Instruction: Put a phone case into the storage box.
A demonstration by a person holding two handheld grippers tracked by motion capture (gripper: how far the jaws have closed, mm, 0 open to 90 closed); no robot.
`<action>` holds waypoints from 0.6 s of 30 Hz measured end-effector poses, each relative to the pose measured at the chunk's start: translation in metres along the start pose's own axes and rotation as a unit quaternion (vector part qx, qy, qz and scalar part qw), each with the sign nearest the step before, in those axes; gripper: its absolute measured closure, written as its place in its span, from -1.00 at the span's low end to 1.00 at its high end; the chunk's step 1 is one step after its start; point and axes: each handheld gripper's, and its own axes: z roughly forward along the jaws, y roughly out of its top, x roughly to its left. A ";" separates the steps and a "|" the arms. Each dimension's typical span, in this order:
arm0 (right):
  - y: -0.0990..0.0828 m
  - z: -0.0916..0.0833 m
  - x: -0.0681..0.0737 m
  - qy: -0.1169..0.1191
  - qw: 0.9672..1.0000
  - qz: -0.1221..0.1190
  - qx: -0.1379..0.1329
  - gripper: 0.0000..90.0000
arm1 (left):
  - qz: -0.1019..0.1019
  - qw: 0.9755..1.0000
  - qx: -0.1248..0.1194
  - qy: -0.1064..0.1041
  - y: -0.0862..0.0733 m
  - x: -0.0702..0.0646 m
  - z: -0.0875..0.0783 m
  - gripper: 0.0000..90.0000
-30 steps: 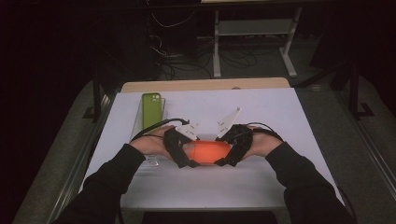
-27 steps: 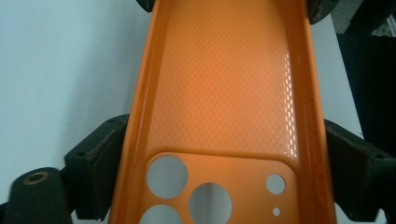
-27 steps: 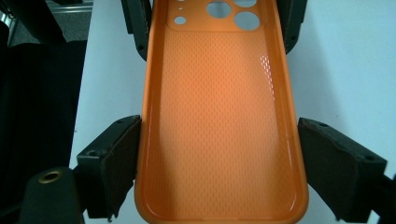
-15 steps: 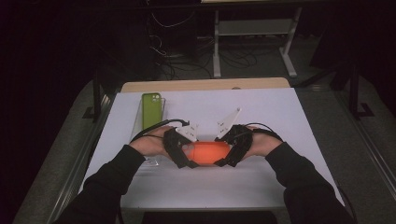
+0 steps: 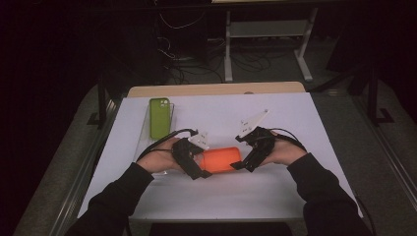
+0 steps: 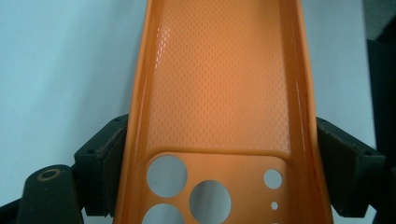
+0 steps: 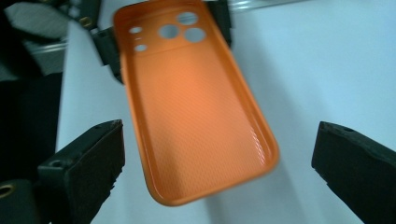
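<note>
I see the orange phone case [image 6: 219,93] cut off top and bottom; in my high view, both tongs hide its ends.

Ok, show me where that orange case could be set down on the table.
Bare white table lies right of the green phone, beyond both hands, and along the near edge before the forearms. It is crowded mid-table, where the left claw grips the orange case and the right claw stands open.

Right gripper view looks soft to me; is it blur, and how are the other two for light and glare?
Right gripper view: the orange phone case is smeared at its near rim, the far end soft. Left gripper view: sharp, the case's texture clear, small glare streaks along its left wall. High view: the white table is brightly lit, the room behind nearly black; the green phone reads clearly.
</note>
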 end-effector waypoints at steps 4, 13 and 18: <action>-0.012 -0.004 -0.001 -0.023 0.998 0.055 -0.007 -0.99 | -0.037 0.999 -0.009 0.032 -0.001 -0.003 0.001 -0.65; -0.034 0.000 0.004 -0.056 0.989 0.139 -0.010 -0.99 | -0.110 0.990 -0.004 0.088 -0.007 0.001 -0.002 -0.65; -0.041 0.005 0.012 -0.070 0.984 0.163 -0.025 -0.99 | -0.136 0.986 -0.003 0.095 -0.011 0.002 0.000 -0.65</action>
